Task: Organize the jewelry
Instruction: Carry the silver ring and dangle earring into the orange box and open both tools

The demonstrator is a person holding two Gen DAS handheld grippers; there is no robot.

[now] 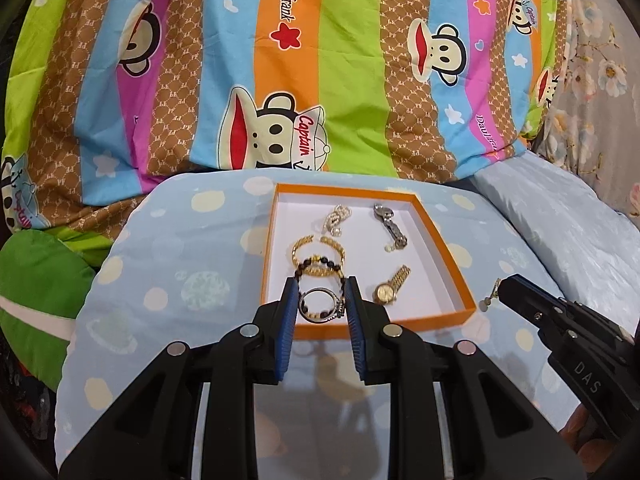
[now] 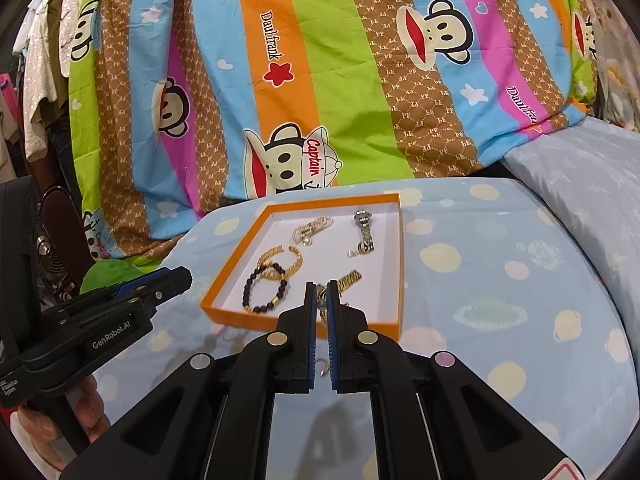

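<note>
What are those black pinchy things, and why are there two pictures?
Each black thing is a gripper, a two-finger pincher that a person holds, one in each hand. A small camera sits on each, so one picture looks along the left gripper and the other along the right gripper. On the spotty blue bedding sits an orange box holding a gold watch, a silver watch, a gold bracelet and a dark bead bracelet. The left gripper seems to pinch a silver hoop. The right gripper is shut on a small gold dangly piece.
</note>
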